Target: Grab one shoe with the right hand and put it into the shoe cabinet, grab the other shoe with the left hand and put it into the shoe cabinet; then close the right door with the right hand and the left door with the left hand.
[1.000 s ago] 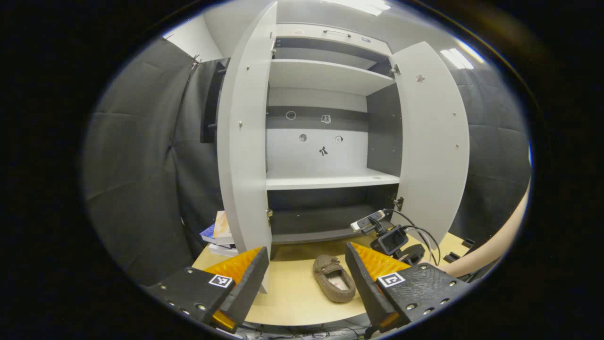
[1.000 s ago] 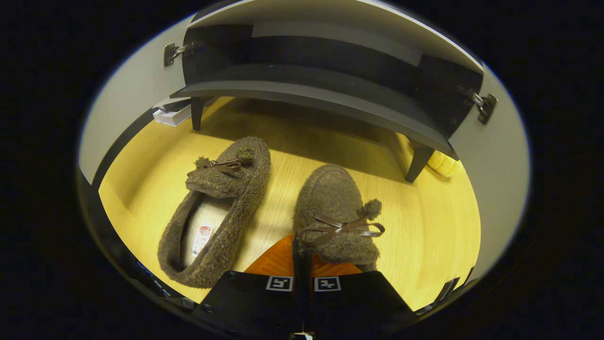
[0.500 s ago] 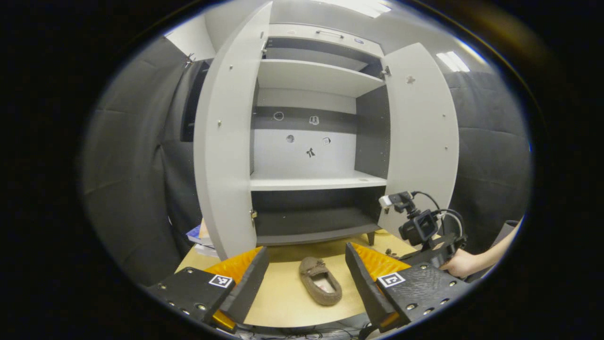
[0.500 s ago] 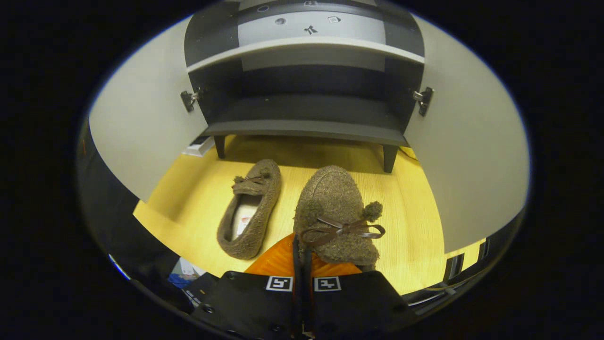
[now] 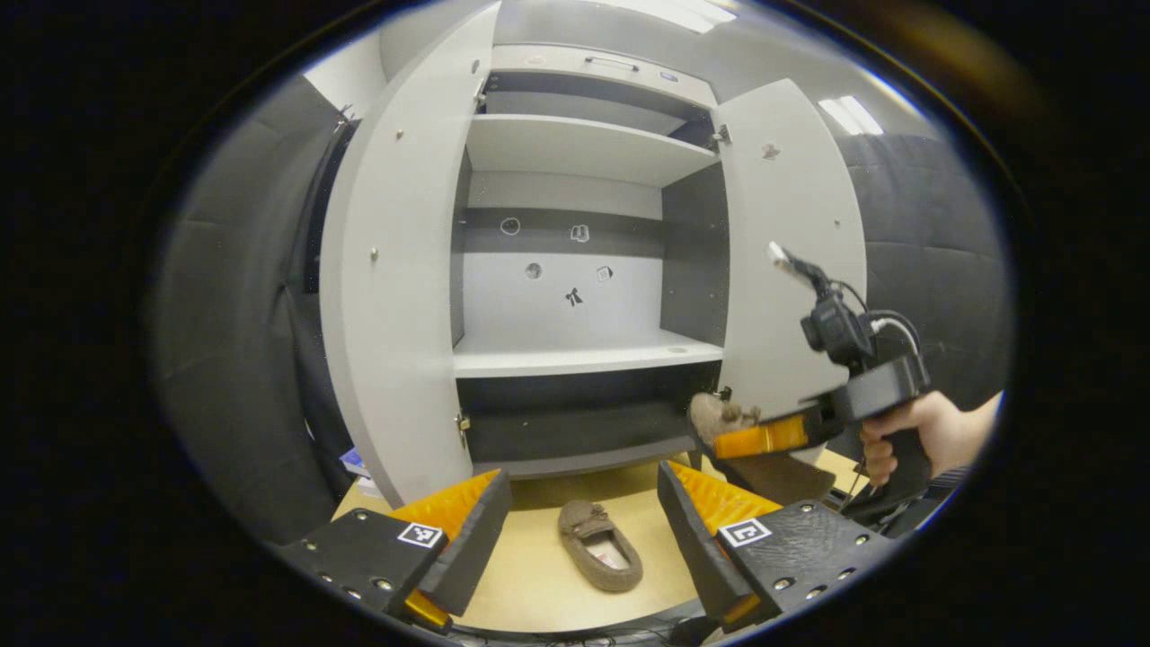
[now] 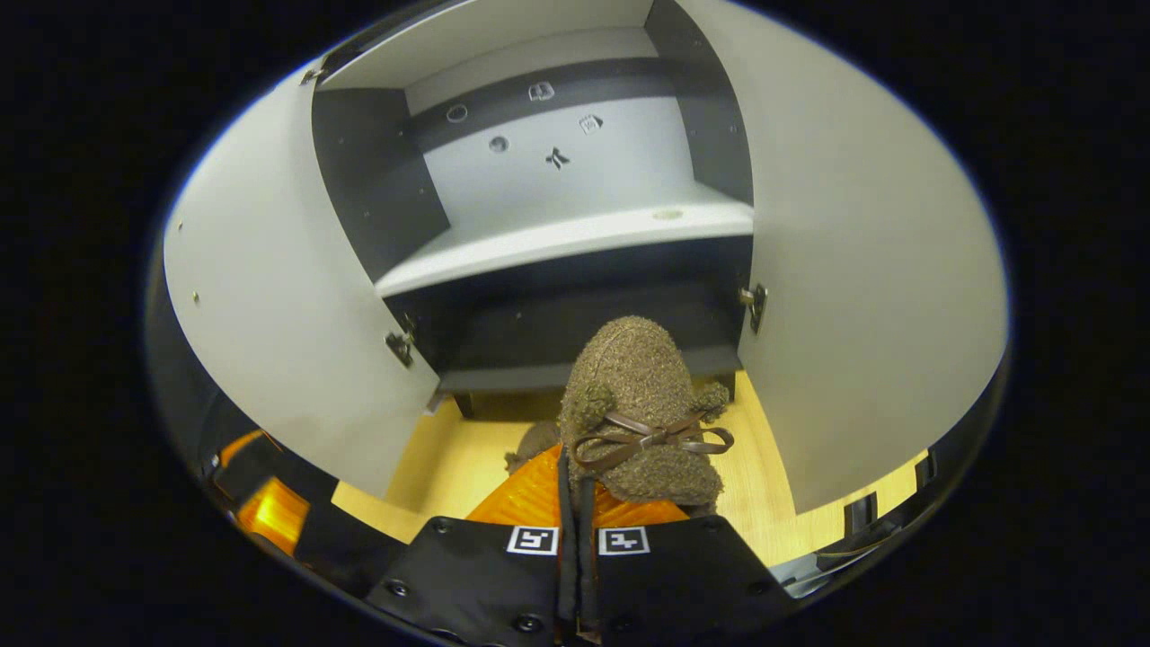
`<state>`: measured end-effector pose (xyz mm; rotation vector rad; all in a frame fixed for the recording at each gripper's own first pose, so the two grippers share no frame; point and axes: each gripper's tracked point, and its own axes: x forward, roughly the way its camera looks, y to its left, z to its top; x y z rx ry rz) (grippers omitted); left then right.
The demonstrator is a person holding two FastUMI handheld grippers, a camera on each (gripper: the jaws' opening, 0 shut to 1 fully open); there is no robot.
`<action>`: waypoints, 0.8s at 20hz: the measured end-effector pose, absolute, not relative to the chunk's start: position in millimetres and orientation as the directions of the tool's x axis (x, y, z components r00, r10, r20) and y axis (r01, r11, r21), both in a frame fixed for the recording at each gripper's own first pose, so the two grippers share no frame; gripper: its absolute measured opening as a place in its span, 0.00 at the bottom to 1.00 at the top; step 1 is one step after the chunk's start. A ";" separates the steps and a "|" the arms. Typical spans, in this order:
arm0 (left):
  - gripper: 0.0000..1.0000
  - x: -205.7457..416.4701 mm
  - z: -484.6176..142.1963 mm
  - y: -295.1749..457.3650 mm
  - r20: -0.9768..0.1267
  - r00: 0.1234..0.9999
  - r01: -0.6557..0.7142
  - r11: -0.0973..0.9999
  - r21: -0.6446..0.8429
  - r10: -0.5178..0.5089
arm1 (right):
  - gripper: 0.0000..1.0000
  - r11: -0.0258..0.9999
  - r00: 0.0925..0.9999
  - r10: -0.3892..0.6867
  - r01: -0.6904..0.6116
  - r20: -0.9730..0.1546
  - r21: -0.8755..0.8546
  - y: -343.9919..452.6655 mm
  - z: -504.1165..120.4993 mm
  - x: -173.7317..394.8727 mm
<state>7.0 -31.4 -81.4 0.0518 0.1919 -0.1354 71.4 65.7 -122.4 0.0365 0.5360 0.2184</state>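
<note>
Left gripper view: left gripper [image 5: 575, 530] spread wide, nothing between the fingers, low over the table's [image 5: 539, 589] front edge. One brown slipper [image 5: 599, 557] lies flat on the table, toe toward the shoe cabinet [image 5: 575, 270], near the cabinet's front. Same view catches the right gripper [image 5: 764, 438] off to the right, held by a hand [image 5: 916, 436], carrying the second slipper [image 5: 719, 415] in the air just in front of the lower dark shelf [image 5: 575, 431]. Right gripper view: its fingers are pressed together on the heel end of that slipper [image 6: 642, 404], toe pointing into the cabinet; brown ribbon bow on top visible here, not from the other side. Count: two slippers, two doors, both swung open — left door [image 5: 395, 270], right door [image 5: 791, 252]. Square black-and-white markers on the gripper fingers; small stickers on the cabinet back panel, too small to read.
</note>
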 end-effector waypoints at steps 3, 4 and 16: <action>0.94 20.3 -78.6 -37.0 -0.198 0.969 0.158 0.986 0.052 -0.145 | 0.02 0.969 0.856 0.246 -0.223 -0.454 0.106 75.0 -80.3 97.2; 0.95 24.5 -77.6 -37.8 -0.196 0.970 0.159 0.985 0.061 -0.144 | 0.00 0.966 0.863 0.258 -0.232 -0.434 0.112 79.2 -66.4 109.8; 1.00 63.4 -63.6 -32.3 -0.193 0.980 0.061 0.997 0.041 -0.052 | 0.02 0.957 0.928 0.282 -0.289 -0.242 0.009 97.3 42.1 274.6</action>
